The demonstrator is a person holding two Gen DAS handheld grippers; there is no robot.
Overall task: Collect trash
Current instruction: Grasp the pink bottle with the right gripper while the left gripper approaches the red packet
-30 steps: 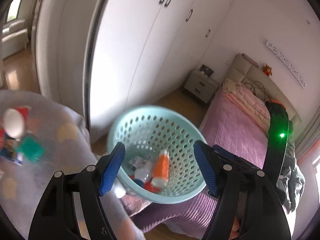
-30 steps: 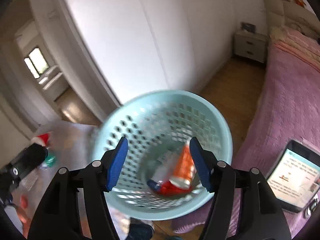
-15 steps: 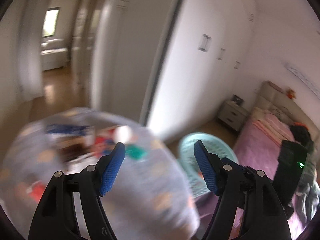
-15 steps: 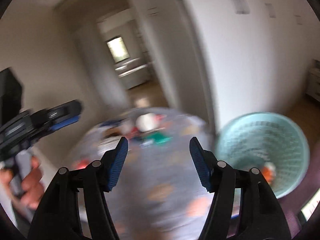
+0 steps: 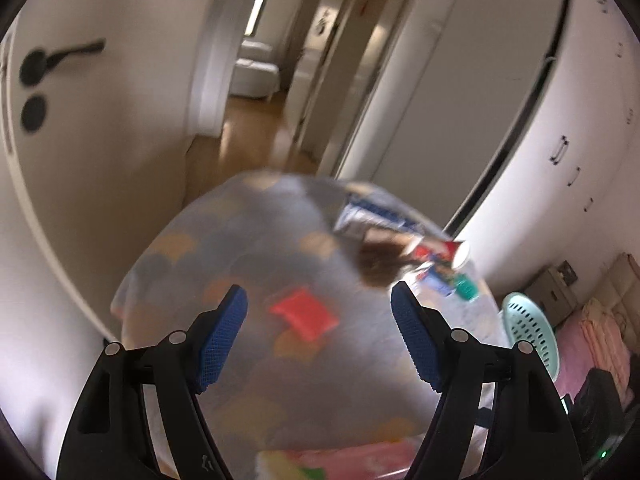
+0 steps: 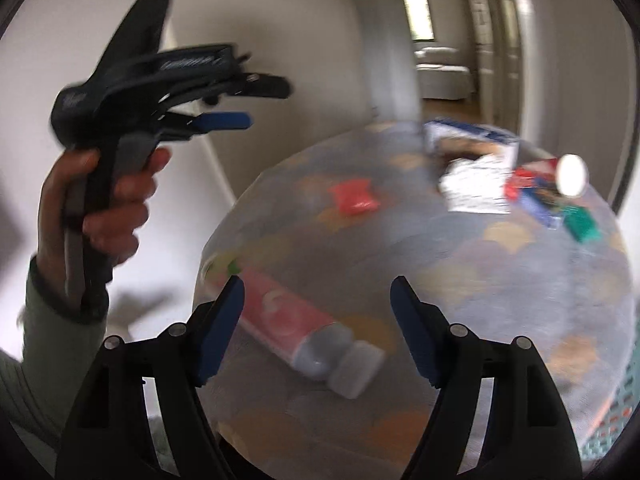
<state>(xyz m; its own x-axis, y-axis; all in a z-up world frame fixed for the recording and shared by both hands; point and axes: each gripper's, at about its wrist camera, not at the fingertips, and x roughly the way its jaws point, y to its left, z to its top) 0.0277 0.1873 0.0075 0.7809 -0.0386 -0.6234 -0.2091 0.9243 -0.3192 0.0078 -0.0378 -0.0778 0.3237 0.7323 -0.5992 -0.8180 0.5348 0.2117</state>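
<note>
My left gripper (image 5: 320,336) hangs over a round table with a grey patterned cloth (image 5: 240,248); its jaws are opening and nothing is between them. Below it lies a red packet (image 5: 304,314). The right gripper (image 6: 318,332) is also opening, with nothing gripped. A pink tube (image 6: 288,320) with a white cap lies on the cloth under its jaws, untouched. At the table's far right sits a heap of trash: white paper (image 6: 476,184), a blue box (image 6: 468,132), a red cup (image 6: 560,172). The teal basket (image 5: 528,332) stands at the right.
A person's hand (image 6: 104,208) holds the left gripper (image 6: 268,104) at the upper left of the right wrist view. Behind the table are a white door (image 5: 80,120), an open corridor (image 5: 256,120) and white wardrobes (image 5: 540,160). A pink bed (image 5: 592,344) lies beside the basket.
Both views have swung away from the basket on the bed to the round table. The right gripper's jaws now stand wider apart. The basket has slid to the right edge.
</note>
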